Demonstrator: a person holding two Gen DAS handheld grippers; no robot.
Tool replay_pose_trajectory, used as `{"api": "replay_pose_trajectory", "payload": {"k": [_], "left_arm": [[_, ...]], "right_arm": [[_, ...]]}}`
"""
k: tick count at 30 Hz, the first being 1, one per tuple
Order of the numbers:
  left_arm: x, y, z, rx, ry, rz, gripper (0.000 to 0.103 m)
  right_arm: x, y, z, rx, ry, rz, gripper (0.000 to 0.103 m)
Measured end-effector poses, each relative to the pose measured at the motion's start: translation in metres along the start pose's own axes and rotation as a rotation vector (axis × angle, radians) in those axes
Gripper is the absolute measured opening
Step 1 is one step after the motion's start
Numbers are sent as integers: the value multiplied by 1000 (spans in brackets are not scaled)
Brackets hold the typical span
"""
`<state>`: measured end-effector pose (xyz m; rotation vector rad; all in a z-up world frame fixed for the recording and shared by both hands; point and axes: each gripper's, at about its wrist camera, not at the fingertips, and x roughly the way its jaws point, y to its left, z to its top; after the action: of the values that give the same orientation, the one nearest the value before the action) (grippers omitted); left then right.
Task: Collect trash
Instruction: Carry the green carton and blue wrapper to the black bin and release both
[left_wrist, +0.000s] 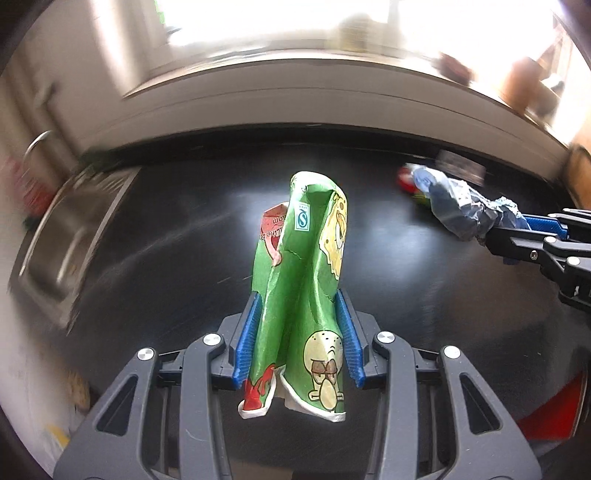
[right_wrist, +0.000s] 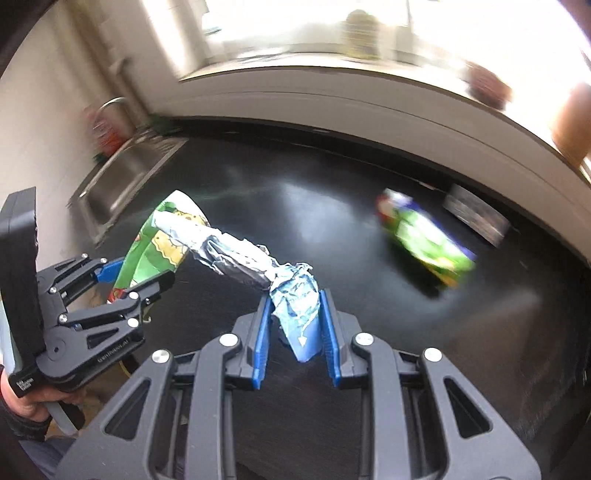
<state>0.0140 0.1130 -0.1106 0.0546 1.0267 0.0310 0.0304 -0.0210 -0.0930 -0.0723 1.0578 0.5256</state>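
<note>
We are holding a crushed green carton (left_wrist: 299, 280) in the left gripper (left_wrist: 300, 332), its pads pinching the carton's lower half on both flat sides, so it is standing clear above the black counter (left_wrist: 177, 236). The right gripper (right_wrist: 295, 325) is pinching the crumpled end of a foil wrapper (right_wrist: 236, 254), which is jutting out unsupported. Both pieces are looking light; the carton seems stiff enough to hold shape, the foil soft and liable to slip or tear, so we are judging a grip deep on its bunched end safest. A green bag (right_wrist: 428, 243) is lying on the counter, well apart, beside a small dark packet (right_wrist: 476, 218).
</note>
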Motion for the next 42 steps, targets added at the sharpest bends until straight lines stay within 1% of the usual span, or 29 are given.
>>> {"api": "replay_pose_trajectory", "payload": {"k": [3, 5, 6, 8, 12, 13, 14, 15, 19, 21, 23, 27, 29, 32, 36, 38, 39, 40, 41, 42], "left_arm": [[-9, 48, -22, -105, 8, 83, 40], [-18, 85, -45, -197, 15, 138, 40], [-21, 98, -54, -230, 19, 156, 40], [-29, 133, -79, -321, 33, 208, 40], [-43, 193, -134, -506, 67, 296, 40], [-46, 211, -155, -566, 86, 325, 40], [-47, 219, -167, -597, 96, 340, 40], [-49, 233, -187, -646, 116, 363, 40], [-49, 266, -243, -775, 164, 404, 40], [-45, 280, -267, -836, 181, 409, 40], [-40, 287, -282, -877, 186, 403, 40], [-23, 304, -313, -935, 200, 403, 41], [-13, 313, -327, -984, 210, 387, 41], [-1, 323, -334, -1008, 212, 368, 41], [11, 330, -336, -1001, 229, 367, 42], [15, 333, -337, -1001, 229, 360, 45], [16, 335, -338, -1000, 229, 363, 49], [18, 337, -339, -996, 229, 362, 55], [20, 338, -340, -993, 233, 363, 60], [21, 338, -341, -990, 237, 370, 67]], "right_arm": [[19, 52, 18, -92, 4, 75, 26], [34, 93, 29, -168, 18, 128, 26], [41, 111, 33, -200, 26, 149, 26], [56, 153, 36, -278, 53, 200, 26], [88, 234, 29, -412, 127, 297, 26], [95, 251, 25, -438, 148, 319, 26], [104, 273, 19, -469, 178, 348, 26], [113, 292, 14, -496, 205, 368, 26], [142, 350, -5, -564, 284, 398, 26], [158, 377, -14, -589, 316, 411, 26], [175, 402, -21, -606, 349, 411, 26], [209, 438, -34, -620, 417, 399, 26], [223, 449, -39, -623, 444, 395, 26], [245, 466, -46, -621, 492, 380, 26], [259, 477, -48, -630, 507, 360, 26], [264, 479, -47, -624, 512, 358, 28], [265, 480, -47, -621, 517, 365, 30], [266, 481, -47, -622, 521, 373, 38], [264, 483, -47, -633, 507, 380, 51], [262, 484, -46, -642, 492, 383, 55]]}}
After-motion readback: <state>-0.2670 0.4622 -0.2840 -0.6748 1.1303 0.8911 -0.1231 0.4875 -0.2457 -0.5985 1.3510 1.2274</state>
